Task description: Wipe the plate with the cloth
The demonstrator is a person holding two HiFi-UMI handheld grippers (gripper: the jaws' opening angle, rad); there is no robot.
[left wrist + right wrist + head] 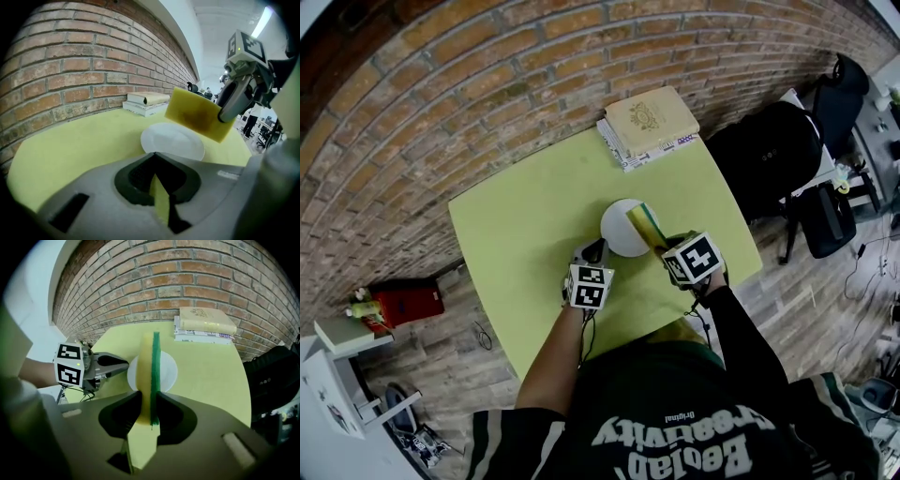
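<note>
Right gripper (150, 404) clamped the cloth (146, 362) above the plate (619, 230), left gripper (157, 164) closed, empty — likely best pressed down flat

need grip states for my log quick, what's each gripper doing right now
Left gripper: shut, nothing between its jaws, tips by the plate's near rim.
Right gripper: shut on the cloth, held on edge above the plate.
</note>
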